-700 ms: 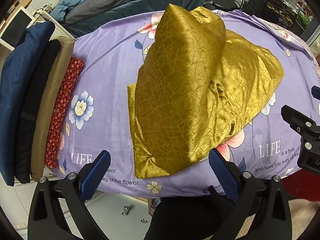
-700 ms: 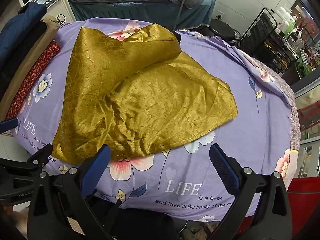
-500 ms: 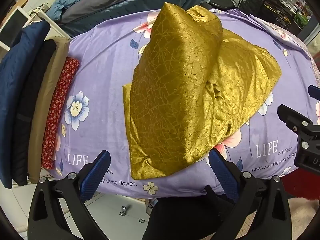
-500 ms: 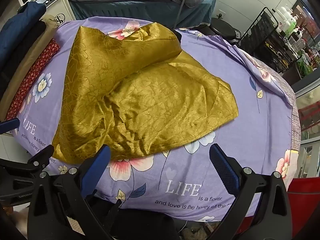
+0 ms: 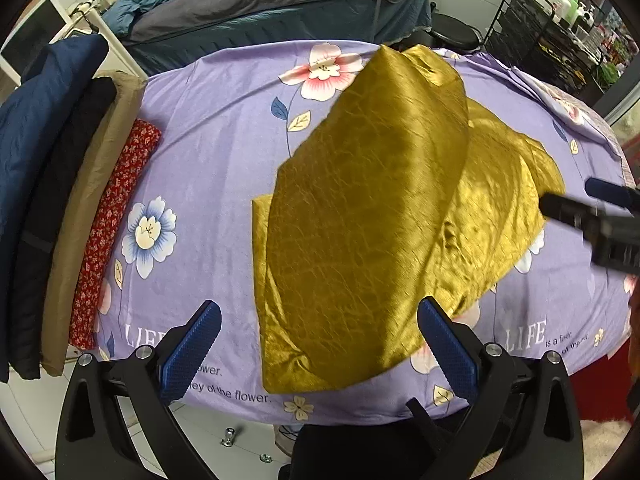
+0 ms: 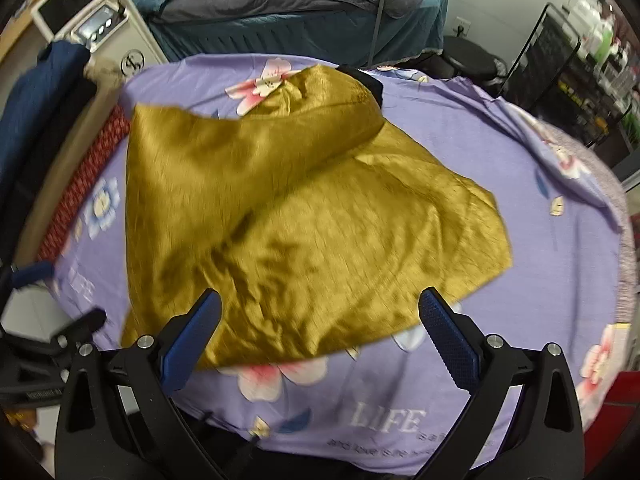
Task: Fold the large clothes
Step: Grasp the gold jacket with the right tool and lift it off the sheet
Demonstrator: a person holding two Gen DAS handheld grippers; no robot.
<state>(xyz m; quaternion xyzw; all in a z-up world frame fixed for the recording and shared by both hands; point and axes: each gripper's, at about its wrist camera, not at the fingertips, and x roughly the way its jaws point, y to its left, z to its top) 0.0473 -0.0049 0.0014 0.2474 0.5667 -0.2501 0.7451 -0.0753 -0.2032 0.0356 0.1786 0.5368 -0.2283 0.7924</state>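
A shiny gold garment lies crumpled and partly doubled over on a table under a purple flowered sheet. In the left wrist view my left gripper hangs open above the garment's near left corner, nothing between its blue pads. The right gripper's black fingers reach in from the right edge. In the right wrist view the same gold garment fills the middle, and my right gripper stands open over its near edge, holding nothing. The left gripper shows at the left edge.
Folded clothes line the table's left side: a navy piece, a black one, a tan one and a red patterned one. Behind the table stands a bed with grey and teal covers. A black rack stands at the back right.
Both grippers have moved forward over the table, so the gold garment's near edge now lies between each pair of fingers. The right gripper has come further into the left wrist view. The garment lies unmoved.
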